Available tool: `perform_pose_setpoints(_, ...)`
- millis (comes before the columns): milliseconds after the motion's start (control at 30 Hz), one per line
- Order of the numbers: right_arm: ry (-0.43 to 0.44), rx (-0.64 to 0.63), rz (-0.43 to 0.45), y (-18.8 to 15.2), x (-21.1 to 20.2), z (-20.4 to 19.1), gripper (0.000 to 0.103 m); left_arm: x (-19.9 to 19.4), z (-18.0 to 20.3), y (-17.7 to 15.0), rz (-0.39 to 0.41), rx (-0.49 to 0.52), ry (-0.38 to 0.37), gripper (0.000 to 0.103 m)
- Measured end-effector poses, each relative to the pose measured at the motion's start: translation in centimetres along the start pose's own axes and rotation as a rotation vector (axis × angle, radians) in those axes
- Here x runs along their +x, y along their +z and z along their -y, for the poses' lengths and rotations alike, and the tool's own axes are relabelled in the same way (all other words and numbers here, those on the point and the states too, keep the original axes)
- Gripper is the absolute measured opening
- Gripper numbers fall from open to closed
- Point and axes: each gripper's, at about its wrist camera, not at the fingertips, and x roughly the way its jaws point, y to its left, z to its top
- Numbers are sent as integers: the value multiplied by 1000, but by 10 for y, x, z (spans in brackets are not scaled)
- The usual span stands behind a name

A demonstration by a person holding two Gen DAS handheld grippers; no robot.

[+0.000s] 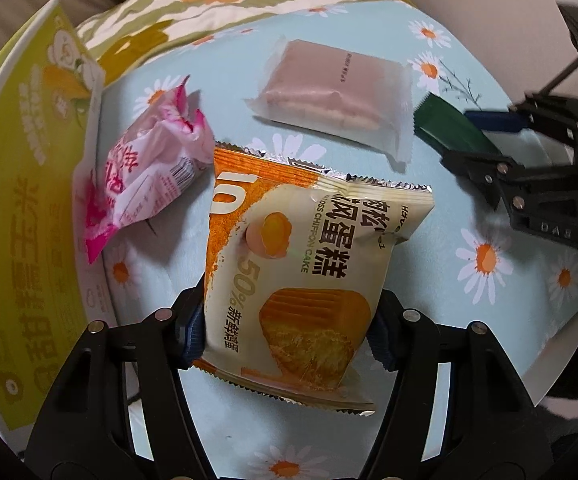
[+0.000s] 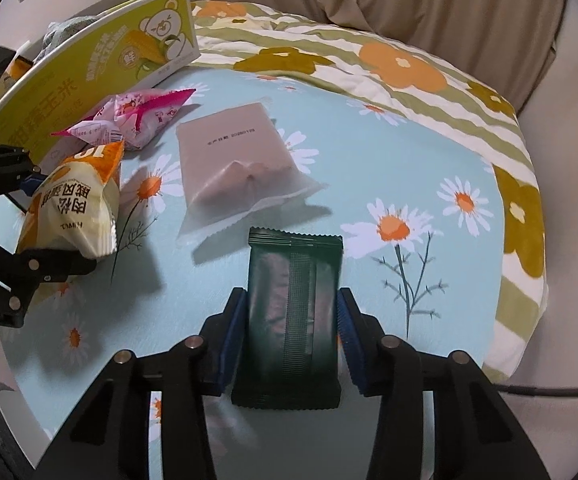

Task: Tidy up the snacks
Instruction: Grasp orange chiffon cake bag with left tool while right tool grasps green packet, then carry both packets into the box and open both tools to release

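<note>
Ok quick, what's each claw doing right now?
Left claw: closed on the orange chiffon cake packet.
Right claw: closed on the dark green packet.

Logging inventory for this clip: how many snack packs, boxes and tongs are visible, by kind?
Snack packs: 4: orange-cream chiffon cake bag, dark green foil bar, pink crinkled wrapper, frosted brownish pouch
Yellow-green cardboard box: 1
Tongs: 2: left, right
Total: 7

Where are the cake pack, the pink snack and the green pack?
cake pack (image 1: 301,264), left wrist view, middle of its printed front
pink snack (image 1: 141,184), left wrist view, crinkled middle of the wrapper
green pack (image 2: 293,312), right wrist view, its centre seam
</note>
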Motion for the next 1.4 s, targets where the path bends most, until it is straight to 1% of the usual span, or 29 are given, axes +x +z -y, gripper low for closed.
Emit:
perform_pose_setpoints(200, -7, 85, 26, -6, -19, 4, 41, -15, -4, -2, 34, -51, -19, 60)
perform_pose_setpoints(333, -20, 144, 57, -2, -39, 9, 41, -38, -4, -1, 76, -86, -33, 60)
perform_pose_setpoints(500, -31, 143, 103, 11, -73, 3, 41, -85, -8, -1, 156, -154, -48, 60)
perform_pose_setpoints(600, -22, 127, 145, 24, -98, -5, 41, -114, -16, -1, 207, -203, -41, 60)
perform_pose_setpoints(700, -15, 108, 169, 38, -114, -16, 41, -144, -30, -4, 257, -262, -20, 60)
perform_pose_setpoints(767, 21, 85, 192, 50, -124, -29, 41, -163, -42, -8, 291, -302, -6, 60)
perform_pose_setpoints(833, 49, 73, 214, 62, -132, -41, 41, -180, -56, -11, 322, -340, 23, 60)
perform_pose_setpoints(967, 74, 45, 259, 90, -146, -67, 41, -210, -98, -19, 377, -424, 43, 60)
perform_pose_setpoints(1033, 102, 27, 287, 105, -152, -82, 41, -222, -120, -22, 402, -449, 61, 60)
perform_pose_setpoints(1100, 112, 8, 310, 120, -157, -97, 41, -230, -140, -24, 412, -463, 76, 60)
perform_pose_setpoints(1233, 138, 6, 339, 146, -159, -122, 41, -245, -188, -29, 429, -491, 70, 60)
perform_pose_setpoints(1300, 153, 20, 348, 162, -158, -137, 41, -247, -213, -26, 421, -487, 83, 60)
perform_pose_setpoints(1400, 161, 38, 345, 187, -151, -157, 41, -243, -249, -19, 398, -478, 83, 60)
